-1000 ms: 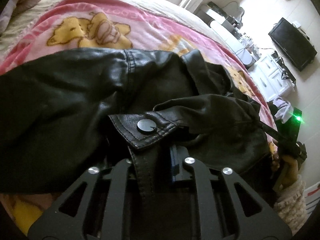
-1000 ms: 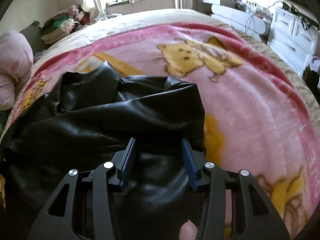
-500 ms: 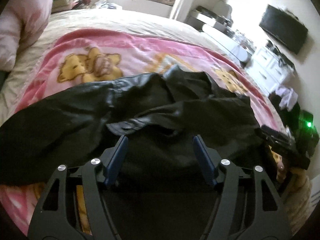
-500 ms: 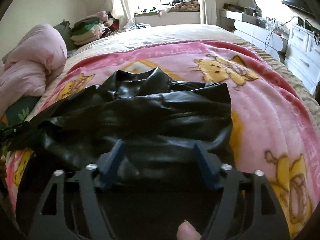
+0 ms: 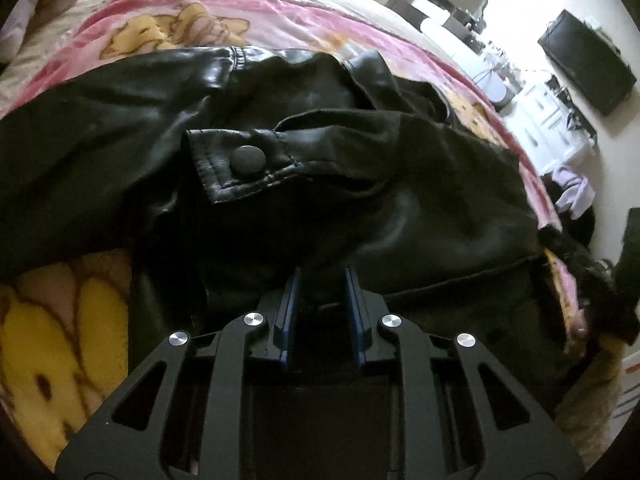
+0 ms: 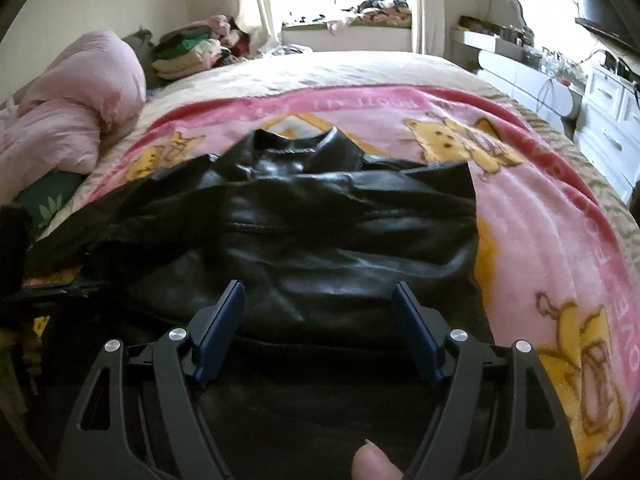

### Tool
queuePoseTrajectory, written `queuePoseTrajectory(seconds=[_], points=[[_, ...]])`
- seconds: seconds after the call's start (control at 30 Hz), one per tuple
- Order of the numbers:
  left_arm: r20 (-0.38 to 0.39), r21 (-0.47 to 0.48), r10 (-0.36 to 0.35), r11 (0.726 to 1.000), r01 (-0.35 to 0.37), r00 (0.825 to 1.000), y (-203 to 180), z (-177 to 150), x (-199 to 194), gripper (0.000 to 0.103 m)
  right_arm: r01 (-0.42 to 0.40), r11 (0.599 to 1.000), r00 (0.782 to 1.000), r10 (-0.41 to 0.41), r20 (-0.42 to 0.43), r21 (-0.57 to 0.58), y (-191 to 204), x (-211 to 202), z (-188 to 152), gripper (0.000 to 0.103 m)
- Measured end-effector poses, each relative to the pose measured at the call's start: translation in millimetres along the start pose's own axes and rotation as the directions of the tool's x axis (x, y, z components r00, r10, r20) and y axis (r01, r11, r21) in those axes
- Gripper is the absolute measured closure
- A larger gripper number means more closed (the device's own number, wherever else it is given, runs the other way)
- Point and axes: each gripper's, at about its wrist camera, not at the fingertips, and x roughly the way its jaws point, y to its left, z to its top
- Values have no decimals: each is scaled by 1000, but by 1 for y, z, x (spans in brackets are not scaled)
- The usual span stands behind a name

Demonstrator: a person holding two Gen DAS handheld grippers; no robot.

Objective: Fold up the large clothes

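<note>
A black leather jacket [image 5: 360,184] lies crumpled across the pink cartoon blanket [image 5: 280,20] on the bed. Its cuff tab with a snap button [image 5: 248,160] lies just ahead of my left gripper [image 5: 322,280]. That gripper's jaws are closing, nearly together, with a dark fold of the jacket's near edge pinched between the blue pads. In the right wrist view the jacket [image 6: 320,232] shows its collar [image 6: 296,148] at the far side. My right gripper [image 6: 318,292] stands wide open over the jacket's near part, with nothing pressed between its fingers. A thumb [image 6: 372,460] shows at the bottom.
The blanket [image 6: 540,220] stretches bare to the right of the jacket. A pink duvet [image 6: 72,100] and a stack of folded clothes [image 6: 184,52] sit at the far left. White drawers [image 6: 608,120] and a wall TV [image 5: 588,68] stand beyond the bed's right edge.
My left gripper let go of the cuff tab, opened wide, then closed again on a lower fold of the jacket. My right gripper opened and drew back from the jacket.
</note>
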Motion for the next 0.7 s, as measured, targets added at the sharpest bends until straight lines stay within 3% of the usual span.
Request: queuePoseTrajectory(seconds=[0.1, 0.23, 0.3, 0.43, 0.5, 0.57, 0.67, 0.7], points=[[3, -5, -13, 1000, 13, 1000, 1, -2, -3, 88, 2, 999, 993, 3, -117, 47, -13, 27, -10, 29], [11, 17, -10, 1000, 10, 1000, -7, 0, -10, 87, -7, 997, 992, 16, -122, 73, -17, 32, -17, 29], [17, 27, -14, 1000, 14, 1000, -11, 0, -15, 75, 15, 998, 994, -9, -109, 56, -10, 24, -14, 29], [35, 40, -20, 999, 19, 999, -19, -1, -26, 64, -36, 998, 996, 40, -78, 52, -1, 10, -14, 25], [50, 49, 6, 999, -8, 999, -22, -3, -33, 39, -44, 998, 997, 46, -61, 37, 4, 4, -14, 23], [73, 47, 35, 998, -39, 997, -22, -4, -40, 23, -55, 998, 997, 57, -51, 29, 11, -3, -15, 12], [96, 29, 65, 997, -68, 993, -17, -5, -51, 9, -74, 997, 997, 74, -21, 10, 22, -12, -16, 6], [105, 25, 80, 996, -83, 991, -16, -6, -54, 9, -75, 997, 997, 75, -15, 4, 27, -15, -17, 6]])
